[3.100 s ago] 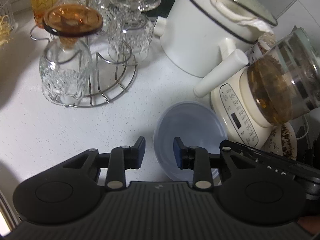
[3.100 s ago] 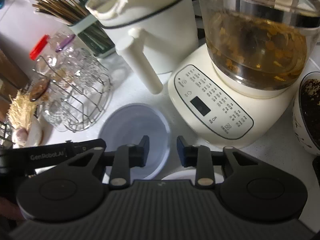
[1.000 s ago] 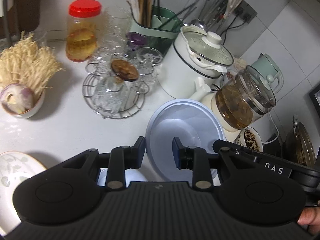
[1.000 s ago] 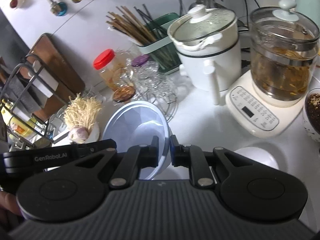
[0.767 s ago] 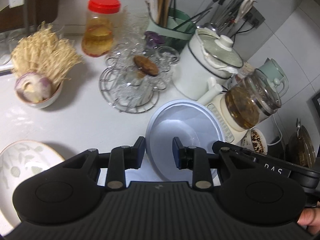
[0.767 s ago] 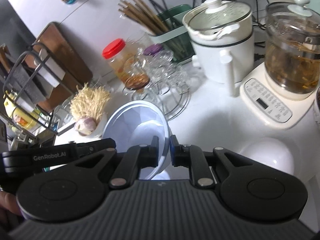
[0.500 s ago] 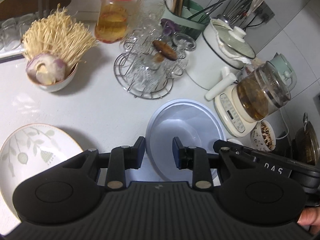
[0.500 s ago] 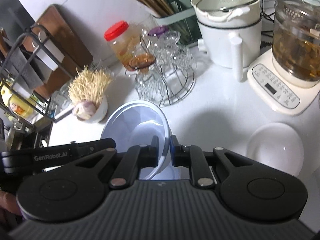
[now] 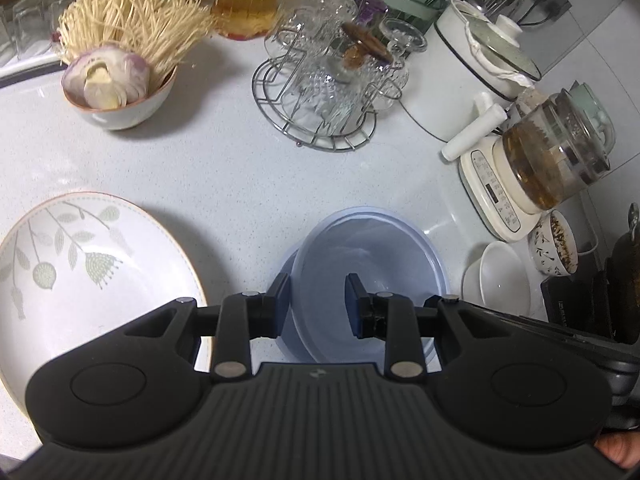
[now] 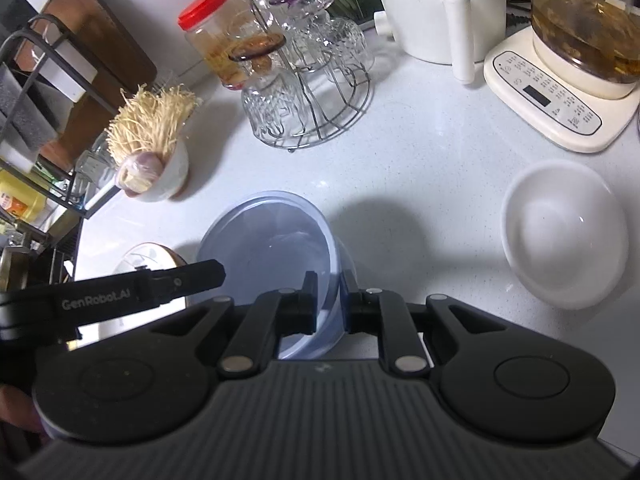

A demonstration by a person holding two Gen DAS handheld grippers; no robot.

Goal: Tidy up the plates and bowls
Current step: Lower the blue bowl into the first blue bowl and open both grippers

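The right gripper (image 10: 328, 286) has its fingers nearly together, pinching the rim of the blue bowl (image 10: 272, 240) and carrying it clear of the desk (image 10: 420, 168). In the right wrist view one finger sits inside the bowl wall and the other outside, so the bowl hangs out ahead of the fingers, tilted, with its open side turned toward the left gripper. The left gripper (image 9: 316, 300) keeps its fingers at a narrow gap that straddles the bowl's opposite rim; its left finger lies outside the wall and its right finger inside, but whether either pad presses on the plastic cannot be told.

Taking the blue bowl as the landmark: the leaf-patterned plate (image 9: 80, 272) lies on the desk just to its left in the left wrist view, on the left hand's side. The white bowl (image 10: 560, 232) rests on the desk to its right, well apart, on the right hand's side. The bowl of vegetables (image 9: 120, 92) and the wire rack of glasses (image 9: 320, 92) stand beyond it.

The bowl's rim runs from one gripper to the other, so the setting-down spot probably turns on which neighbour it joins; the right hand alone plainly bears it.
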